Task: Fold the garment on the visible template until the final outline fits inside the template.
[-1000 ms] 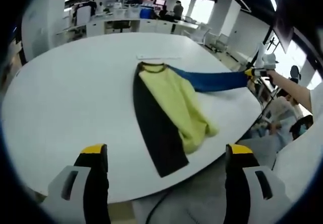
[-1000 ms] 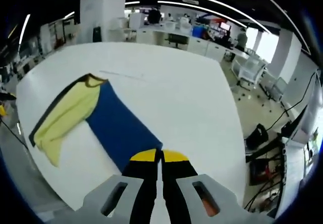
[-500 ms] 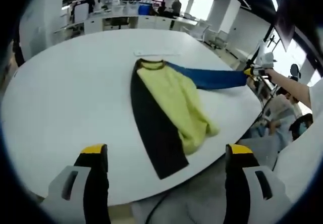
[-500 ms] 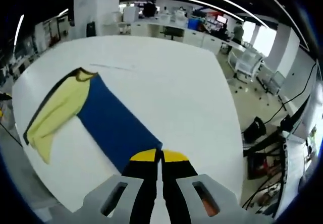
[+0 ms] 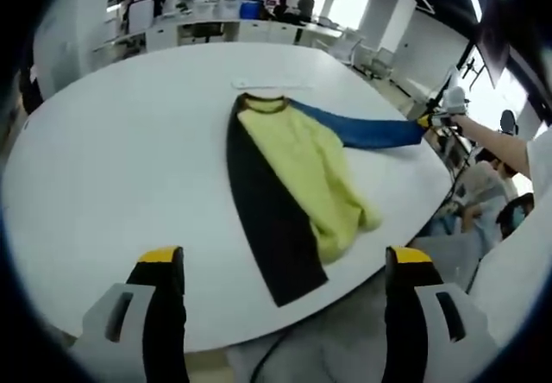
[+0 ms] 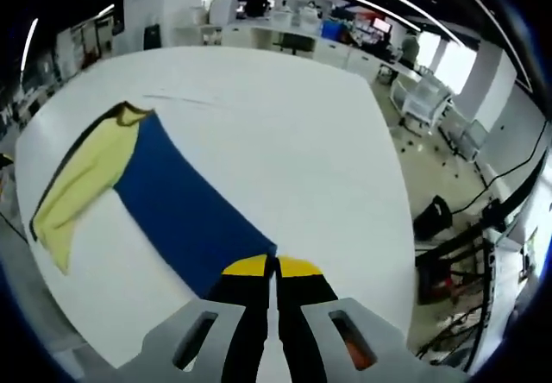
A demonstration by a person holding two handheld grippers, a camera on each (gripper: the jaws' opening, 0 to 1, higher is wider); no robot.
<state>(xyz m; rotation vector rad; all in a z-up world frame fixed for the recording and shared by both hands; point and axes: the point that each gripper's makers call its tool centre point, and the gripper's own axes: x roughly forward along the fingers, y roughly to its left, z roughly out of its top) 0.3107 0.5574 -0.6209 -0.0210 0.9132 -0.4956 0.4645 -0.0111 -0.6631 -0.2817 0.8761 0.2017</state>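
Judging by how the garment (image 5: 293, 180) lies on the white worktop (image 5: 112, 167), the folding has barely begun: its yellow body sits bunched beside a long black sleeve, and the blue sleeve (image 6: 181, 219) is stretched out sideways. The right claw (image 6: 276, 271) is clamped on the end of that blue sleeve, while the left claw (image 5: 285, 266) hangs wide open and empty near the worktop's edge. No template outline can be made out for certain, so bringing the sleeves in and folding the body appears left to do.

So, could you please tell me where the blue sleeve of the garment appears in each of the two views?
Left gripper view: the blue sleeve stretches from the collar toward the right gripper at right.
Right gripper view: it runs diagonally from the collar, upper left, down to the shut jaws, bottom centre.
Shared landmark: the yellow body panel.
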